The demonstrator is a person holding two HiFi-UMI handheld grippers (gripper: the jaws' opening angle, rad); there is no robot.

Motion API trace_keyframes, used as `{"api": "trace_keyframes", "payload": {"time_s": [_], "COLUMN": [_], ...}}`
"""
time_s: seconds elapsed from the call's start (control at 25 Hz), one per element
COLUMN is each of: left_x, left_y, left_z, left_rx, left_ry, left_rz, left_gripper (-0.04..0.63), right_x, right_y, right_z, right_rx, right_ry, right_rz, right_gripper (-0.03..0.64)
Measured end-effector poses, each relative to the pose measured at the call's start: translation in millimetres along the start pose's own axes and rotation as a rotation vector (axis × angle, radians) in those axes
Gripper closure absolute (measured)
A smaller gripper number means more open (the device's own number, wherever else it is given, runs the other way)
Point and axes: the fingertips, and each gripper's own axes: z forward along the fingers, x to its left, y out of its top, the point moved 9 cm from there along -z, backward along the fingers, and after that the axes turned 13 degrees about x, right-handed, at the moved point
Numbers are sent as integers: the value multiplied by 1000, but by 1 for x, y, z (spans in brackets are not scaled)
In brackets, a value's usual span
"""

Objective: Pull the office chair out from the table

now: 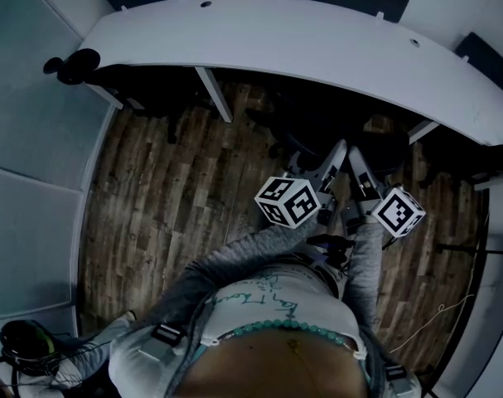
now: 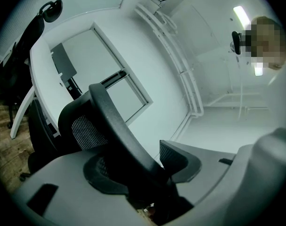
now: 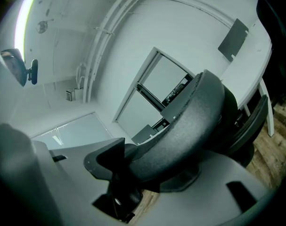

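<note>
**Two-handed hold on the chair back.** The office chair point(image 1: 311, 133) stands tucked under the near edge of the curved white table point(image 1: 317, 36), toward its right half, with seat and base in shadow beneath the top. My left gripper point(image 2: 147, 166) is clamped on the black rim of the backrest, with mesh showing just beside the grip. My right gripper point(image 3: 147, 168) is clamped on a thicker padded bar at the chair's top. Both pairs of jaws stand fairly wide, but only because the bars they grip are thick; neither is free.

I hold high on the back because it is the one part reaching out past the table edge toward me. The two grippers sit close side by side, one on each part of the frame. I judge this keeps the pull straight, so the chair rolls rather than swivels. The wooden floor point(image 1: 176, 189) between the table edge and me is where the chair has to travel. The chair is not yet clear of the table.
</note>
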Motion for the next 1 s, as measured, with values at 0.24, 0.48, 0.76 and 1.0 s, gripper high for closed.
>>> {"api": "trace_keyframes", "payload": {"time_s": [0.24, 0.48, 0.76, 1.0], "left_x": [-1, -5, -13, -18], "left_y": [-3, -6, -14, -15], "left_z": [-14, -21, -38, -46], "left_rx": [5, 8, 7, 11], "left_ry": [-12, -18, -30, -41], "left_rz": [-1, -1, 5, 5], "left_gripper": [367, 367, 367, 367], "right_x": [7, 12, 22, 31], "right_y": [-11, -17, -32, -37], "right_z": [-4, -10, -22, -28], "right_rx": [5, 3, -9, -27], "right_ry": [-12, -21, -27, -24], "right_rz": [11, 18, 29, 26], "right_gripper": [383, 383, 387, 387]}}
